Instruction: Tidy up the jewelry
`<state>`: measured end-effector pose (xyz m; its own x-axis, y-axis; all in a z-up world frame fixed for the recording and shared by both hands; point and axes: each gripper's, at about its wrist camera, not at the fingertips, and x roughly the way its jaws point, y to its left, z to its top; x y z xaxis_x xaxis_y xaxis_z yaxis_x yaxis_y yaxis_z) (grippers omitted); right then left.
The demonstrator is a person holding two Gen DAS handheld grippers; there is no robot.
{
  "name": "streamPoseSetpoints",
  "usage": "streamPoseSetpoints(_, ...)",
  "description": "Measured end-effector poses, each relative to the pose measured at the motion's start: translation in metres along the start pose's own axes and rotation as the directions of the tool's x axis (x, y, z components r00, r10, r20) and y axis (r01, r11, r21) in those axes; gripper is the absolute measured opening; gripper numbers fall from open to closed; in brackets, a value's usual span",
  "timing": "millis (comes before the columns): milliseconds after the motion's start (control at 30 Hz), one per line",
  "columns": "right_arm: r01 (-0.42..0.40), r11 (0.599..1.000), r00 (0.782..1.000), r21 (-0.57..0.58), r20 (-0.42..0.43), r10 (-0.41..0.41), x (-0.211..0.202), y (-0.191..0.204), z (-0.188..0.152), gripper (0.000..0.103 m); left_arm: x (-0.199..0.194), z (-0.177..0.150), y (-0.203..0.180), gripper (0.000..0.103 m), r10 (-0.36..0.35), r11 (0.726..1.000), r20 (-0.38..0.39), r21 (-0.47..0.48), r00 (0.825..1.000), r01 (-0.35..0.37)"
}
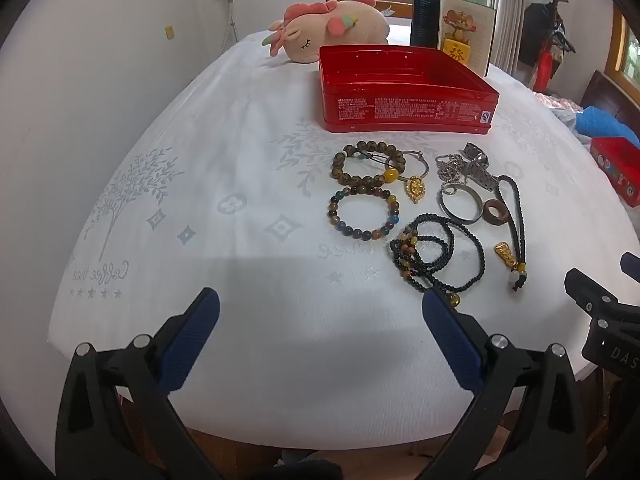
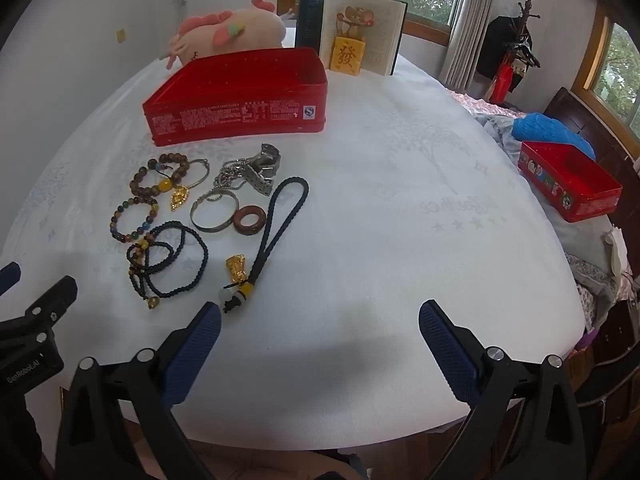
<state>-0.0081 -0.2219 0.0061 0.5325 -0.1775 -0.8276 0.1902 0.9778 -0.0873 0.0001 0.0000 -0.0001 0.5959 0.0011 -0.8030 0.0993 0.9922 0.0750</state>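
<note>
Several pieces of jewelry lie on the white tablecloth in front of an open red tin (image 1: 408,92) (image 2: 240,96). Among them are a brown bead bracelet (image 1: 360,166) (image 2: 160,172), a multicoloured bead bracelet (image 1: 362,212) (image 2: 134,218), a black bead necklace (image 1: 440,252) (image 2: 168,264), a silver bangle (image 1: 460,202) (image 2: 214,212), a brown ring (image 1: 496,212) (image 2: 250,220), a metal watch (image 1: 478,168) (image 2: 264,168) and a black cord with a gold charm (image 1: 516,232) (image 2: 272,232). My left gripper (image 1: 320,312) hangs open over bare cloth, nearer than the pile. My right gripper (image 2: 320,324) is open too, holding nothing.
A pink plush toy (image 1: 328,32) (image 2: 228,32) and an upright open book with a cartoon figure (image 1: 460,28) (image 2: 352,36) stand behind the tin. A second red tin (image 2: 568,180) and blue cloth (image 2: 552,132) sit at the right edge. The table's front edge is close below both grippers.
</note>
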Motion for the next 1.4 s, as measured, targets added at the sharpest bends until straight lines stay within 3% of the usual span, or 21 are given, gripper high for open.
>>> streamPoseSetpoints(1400,-0.003,1.000,1.000,0.000,0.001,0.003,-0.0006,0.0001,-0.0015,0.099,0.0003,0.0001,-0.0002,0.100,-0.002,1.000,0.001,0.001,1.000,0.002)
